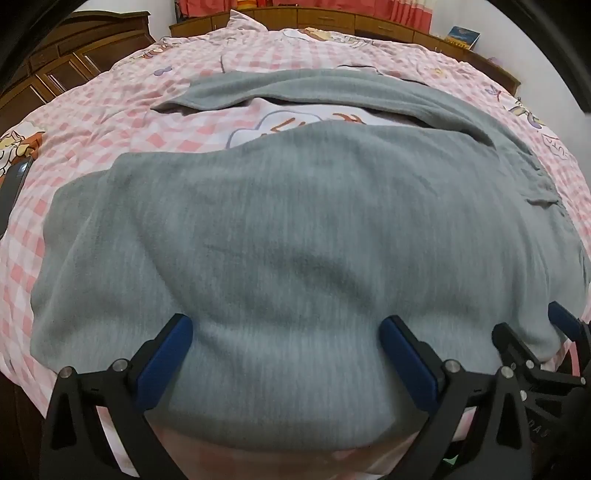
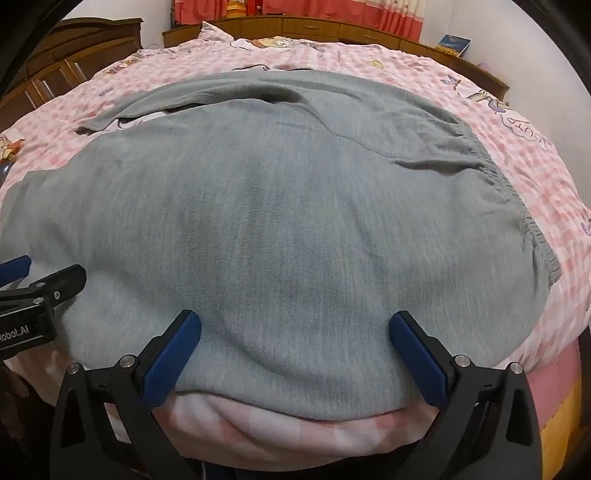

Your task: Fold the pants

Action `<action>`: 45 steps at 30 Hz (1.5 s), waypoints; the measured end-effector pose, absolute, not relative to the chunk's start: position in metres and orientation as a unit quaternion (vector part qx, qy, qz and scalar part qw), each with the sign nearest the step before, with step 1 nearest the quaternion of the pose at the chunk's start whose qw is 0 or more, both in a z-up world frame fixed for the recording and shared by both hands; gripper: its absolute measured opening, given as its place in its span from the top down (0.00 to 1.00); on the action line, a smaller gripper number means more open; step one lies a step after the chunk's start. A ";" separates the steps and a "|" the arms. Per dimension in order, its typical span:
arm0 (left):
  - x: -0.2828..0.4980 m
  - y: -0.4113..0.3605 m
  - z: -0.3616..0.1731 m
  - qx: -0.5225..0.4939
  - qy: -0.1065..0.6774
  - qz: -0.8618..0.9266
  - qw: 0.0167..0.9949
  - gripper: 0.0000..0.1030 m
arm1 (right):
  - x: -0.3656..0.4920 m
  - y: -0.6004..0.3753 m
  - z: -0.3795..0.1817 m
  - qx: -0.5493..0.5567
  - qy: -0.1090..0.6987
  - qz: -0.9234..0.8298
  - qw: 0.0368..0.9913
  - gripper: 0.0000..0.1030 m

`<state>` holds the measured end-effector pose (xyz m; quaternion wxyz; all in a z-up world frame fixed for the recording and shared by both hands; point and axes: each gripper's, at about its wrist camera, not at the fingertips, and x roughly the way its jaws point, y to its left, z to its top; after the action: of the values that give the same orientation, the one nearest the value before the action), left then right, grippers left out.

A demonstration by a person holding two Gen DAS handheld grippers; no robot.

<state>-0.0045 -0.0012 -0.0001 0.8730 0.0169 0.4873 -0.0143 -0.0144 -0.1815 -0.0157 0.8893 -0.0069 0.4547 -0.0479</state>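
Note:
Grey pants (image 1: 280, 236) lie spread across a pink checked bedsheet (image 1: 110, 122). One leg runs along the near edge; the other leg (image 1: 332, 85) lies farther back, with a strip of sheet between them. The elastic waistband (image 2: 513, 192) is at the right. My left gripper (image 1: 286, 332) hovers open over the near leg, blue pads wide apart and gripping nothing. My right gripper (image 2: 295, 328) stands open the same way above the near hem of the pants (image 2: 280, 236), nearer the waistband. The right gripper (image 1: 554, 332) shows at the left wrist view's right edge, the left gripper (image 2: 37, 280) at the right wrist view's left edge.
A dark phone-like slab (image 1: 14, 184) lies on the sheet at far left. Wooden cabinets (image 1: 74, 55) stand to the left and a wooden headboard shelf (image 2: 332, 29) runs behind the bed, with a book (image 2: 452, 44) at its right. Red curtains hang behind.

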 end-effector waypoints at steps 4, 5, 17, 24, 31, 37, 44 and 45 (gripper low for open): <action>-0.003 0.000 -0.002 0.017 0.491 -0.017 0.871 0.00 | -0.014 -0.181 -0.016 -0.008 0.453 -0.047 0.890 0.00; -0.003 -0.001 -0.002 0.018 0.491 -0.019 0.871 0.00 | -0.014 -0.181 -0.016 -0.008 0.451 -0.046 0.891 0.00; -0.005 -0.001 -0.002 0.021 0.489 -0.019 0.872 0.00 | -0.006 -0.181 -0.014 0.007 0.472 -0.062 0.879 0.00; -0.004 -0.001 -0.002 0.021 0.488 -0.020 0.872 0.00 | -0.009 -0.181 -0.015 0.005 0.469 -0.060 0.881 0.00; -0.005 -0.002 -0.002 0.022 0.484 -0.021 0.875 0.00 | -0.009 -0.180 -0.015 0.003 0.467 -0.060 0.882 0.00; -0.006 -0.001 -0.002 0.022 0.483 -0.022 0.875 0.00 | -0.009 -0.179 -0.015 0.003 0.467 -0.061 0.882 0.00; -0.005 0.001 -0.003 0.021 0.483 -0.023 0.875 0.00 | -0.010 -0.179 -0.015 0.002 0.465 -0.060 0.883 0.00; -0.005 0.000 -0.003 0.021 0.483 -0.023 0.875 0.00 | -0.010 -0.179 -0.015 0.002 0.465 -0.061 0.883 0.00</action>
<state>-0.0053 0.0005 -0.0030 0.8750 0.0210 0.4831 -0.0228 -0.0097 -0.1792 -0.0147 0.8830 0.0016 0.4654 -0.0606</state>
